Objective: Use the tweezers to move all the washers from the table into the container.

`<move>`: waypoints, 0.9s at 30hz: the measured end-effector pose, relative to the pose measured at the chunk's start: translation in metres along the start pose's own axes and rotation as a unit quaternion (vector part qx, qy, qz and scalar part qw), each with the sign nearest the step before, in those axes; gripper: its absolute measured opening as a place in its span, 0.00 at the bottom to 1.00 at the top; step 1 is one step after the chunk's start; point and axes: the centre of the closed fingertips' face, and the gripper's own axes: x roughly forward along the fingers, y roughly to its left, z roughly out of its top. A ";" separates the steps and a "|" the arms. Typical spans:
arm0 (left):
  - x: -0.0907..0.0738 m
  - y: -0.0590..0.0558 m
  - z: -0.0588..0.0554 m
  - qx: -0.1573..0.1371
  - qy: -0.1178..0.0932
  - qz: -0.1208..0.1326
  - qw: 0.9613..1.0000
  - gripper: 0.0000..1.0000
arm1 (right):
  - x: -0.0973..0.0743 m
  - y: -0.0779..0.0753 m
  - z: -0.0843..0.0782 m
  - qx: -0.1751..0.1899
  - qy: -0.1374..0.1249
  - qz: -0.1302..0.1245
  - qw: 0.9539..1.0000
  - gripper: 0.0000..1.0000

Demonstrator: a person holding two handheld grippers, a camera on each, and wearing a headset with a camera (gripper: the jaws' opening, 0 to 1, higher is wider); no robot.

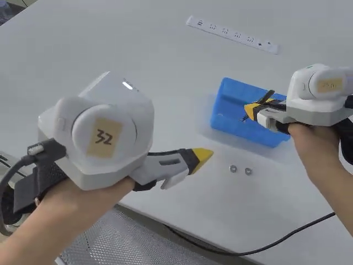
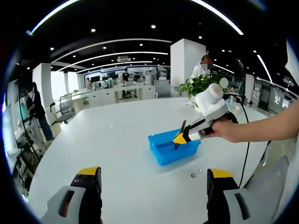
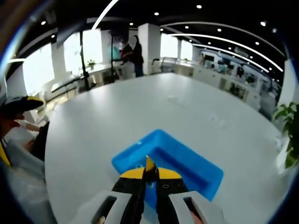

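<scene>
Two small metal washers [image 1: 233, 169] [image 1: 247, 171] lie side by side on the white table, just in front of the blue container [image 1: 231, 116]. My right gripper [image 1: 252, 110] is shut on thin dark tweezers [image 1: 266, 98], held over the container. From the right gripper view the tweezers [image 3: 149, 163] stick out between the closed yellow tips of the right gripper [image 3: 150, 175], above the container [image 3: 187, 163]. My left gripper [image 2: 154, 173] hovers open, nearer to me, with nothing in it; ahead of it are the washers [image 2: 192, 175] [image 2: 200, 171] and the container [image 2: 170, 147]. I cannot tell whether the tweezers hold a washer.
A white power strip [image 1: 231, 34] lies at the far side of the table. A black cable [image 1: 265, 245] runs along the table's near edge [image 1: 182, 229]. People and desks [image 2: 117, 86] stand in the background, and a potted plant [image 2: 198, 84] sits beyond the table.
</scene>
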 end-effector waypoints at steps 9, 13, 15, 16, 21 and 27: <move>0.000 -0.001 -0.005 -0.001 0.008 0.001 1.000 0.95 | 0.006 0.000 -0.012 0.007 0.016 -0.001 1.000 0.04; 0.000 0.001 -0.007 0.005 0.013 0.006 1.000 0.94 | 0.009 0.001 -0.013 0.010 0.017 0.001 1.000 0.04; 0.000 0.000 -0.008 0.006 0.014 0.006 1.000 0.94 | 0.012 0.002 -0.014 0.006 0.020 0.003 1.000 0.04; 0.000 0.000 -0.008 0.007 0.014 0.004 1.000 0.94 | 0.013 0.002 -0.014 0.006 0.021 0.002 1.000 0.04; -0.001 -0.001 -0.009 0.015 0.018 0.004 1.000 0.95 | 0.012 0.001 -0.018 0.008 0.018 0.000 1.000 0.04; 0.000 -0.005 -0.006 0.019 0.017 -0.001 1.000 0.96 | 0.013 0.000 -0.018 0.010 0.022 0.006 1.000 0.05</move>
